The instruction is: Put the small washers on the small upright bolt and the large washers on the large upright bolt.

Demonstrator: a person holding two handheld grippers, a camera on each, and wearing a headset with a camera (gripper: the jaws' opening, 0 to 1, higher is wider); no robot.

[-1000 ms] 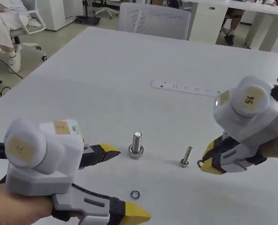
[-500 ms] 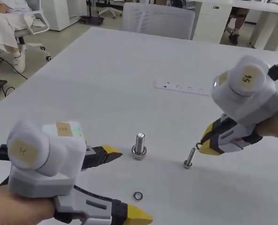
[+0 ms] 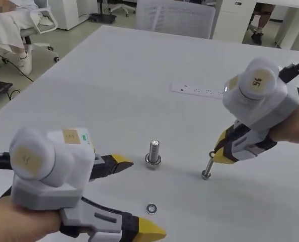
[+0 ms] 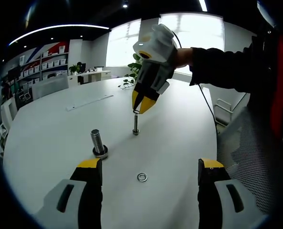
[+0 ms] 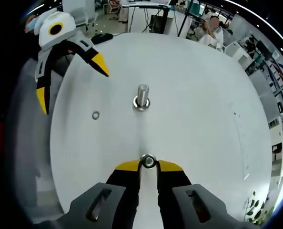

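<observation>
The broad, matte white desk (image 3: pixel 114 75) carries everything well in from its far edge. The left tool (image 3: pixel 140 197), white-bodied with black, yellow-tipped jaws, gapes wide and holds nothing. The right tool (image 3: pixel 217 155) is pinched tight on a small washer (image 5: pixel 148 161). The large bolt (image 3: pixel 153 153), thick, shiny and threaded, stands upright on its wide head. The small bolt (image 3: pixel 207 169), a thin threaded pin, stands beside it, its tip at the held ring. A loose washer (image 3: pixel 151 207), a flat steel ring, lies between the open jaws.

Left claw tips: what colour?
Yellow, with black behind them. The left claw shows it best in the left gripper view.
</observation>
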